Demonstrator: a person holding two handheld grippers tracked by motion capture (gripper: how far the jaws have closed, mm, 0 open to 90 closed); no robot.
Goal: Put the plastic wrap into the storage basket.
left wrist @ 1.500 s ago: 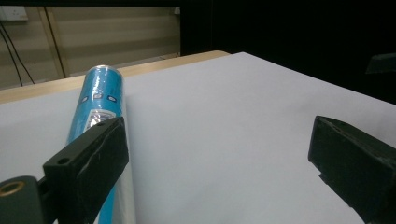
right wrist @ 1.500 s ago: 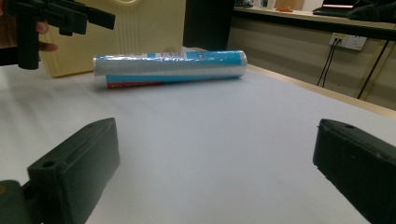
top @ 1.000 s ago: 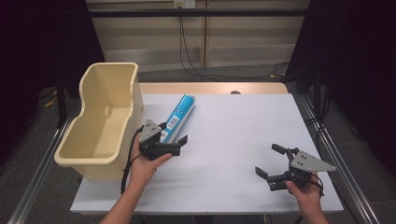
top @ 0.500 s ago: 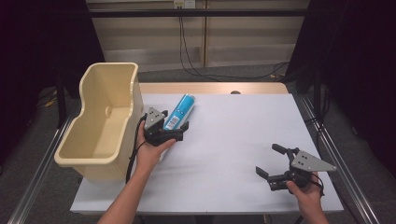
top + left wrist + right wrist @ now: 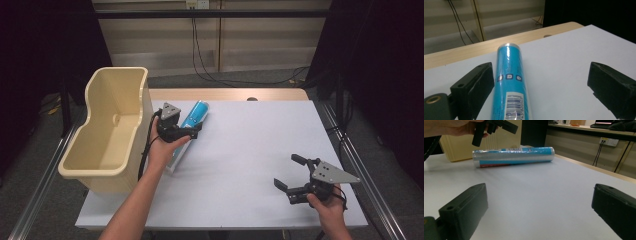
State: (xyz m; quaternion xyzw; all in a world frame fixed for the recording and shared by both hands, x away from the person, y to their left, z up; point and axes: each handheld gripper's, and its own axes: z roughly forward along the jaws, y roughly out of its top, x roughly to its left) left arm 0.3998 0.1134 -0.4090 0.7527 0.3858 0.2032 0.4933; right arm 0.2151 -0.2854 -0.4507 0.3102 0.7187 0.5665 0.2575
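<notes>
Here the left tongs (image 5: 184,131) stood apart astride the blue tube (image 5: 510,82), one jaw beside it, not yet clamped. The tube lay near the counter's (image 5: 250,150) far left edge, just beside the cream bin (image 5: 107,132). Right tongs (image 5: 295,175) waited apart at the near right corner. Gripping and lifting seemingly remained.

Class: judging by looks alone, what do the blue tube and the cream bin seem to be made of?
Blue tube: probably a roll in glossy clear plastic film; glare streaks and wrinkled ends suggest this. Cream bin: likely moulded plastic with a smooth, slightly shiny finish, rounded rim and uniform colour.
</notes>
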